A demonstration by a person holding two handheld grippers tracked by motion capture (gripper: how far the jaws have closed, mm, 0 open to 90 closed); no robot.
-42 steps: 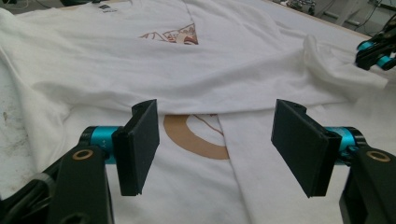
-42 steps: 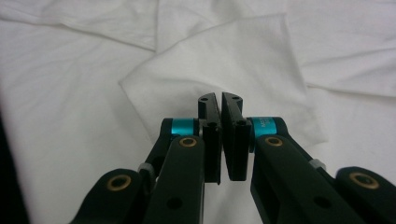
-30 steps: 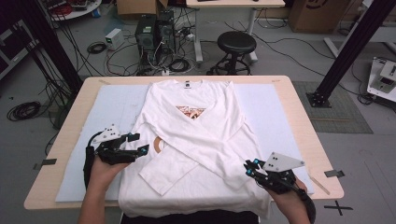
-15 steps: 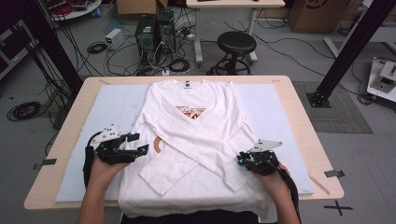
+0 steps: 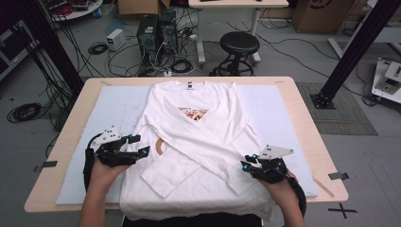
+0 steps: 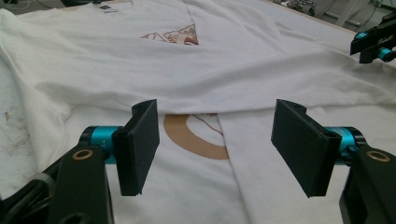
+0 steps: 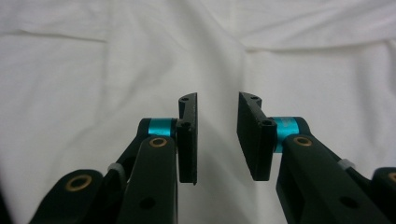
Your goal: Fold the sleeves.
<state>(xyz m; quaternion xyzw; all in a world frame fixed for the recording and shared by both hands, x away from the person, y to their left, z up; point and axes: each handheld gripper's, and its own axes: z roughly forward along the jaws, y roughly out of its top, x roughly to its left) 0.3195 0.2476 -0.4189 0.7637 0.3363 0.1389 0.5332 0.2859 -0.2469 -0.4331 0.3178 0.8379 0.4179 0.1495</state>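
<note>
Two tools, left tool [image 5: 138,145] and right tool [image 5: 246,163], gape over the shirt [image 5: 198,137].

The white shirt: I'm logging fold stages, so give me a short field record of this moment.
garment: white long-sleeved shirt, flat, collar at the far side
sleeves: both folded in, crossing over the chest print
surface: pale mat on a wooden table
left gripper: open, fingers wide apart, over the shirt's left edge
right gripper: open, narrower gap, at the sleeve end near the hem

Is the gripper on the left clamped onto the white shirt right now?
No, in the left gripper view the left gripper has its jaws spread wide with only air between them above the white shirt.
</note>
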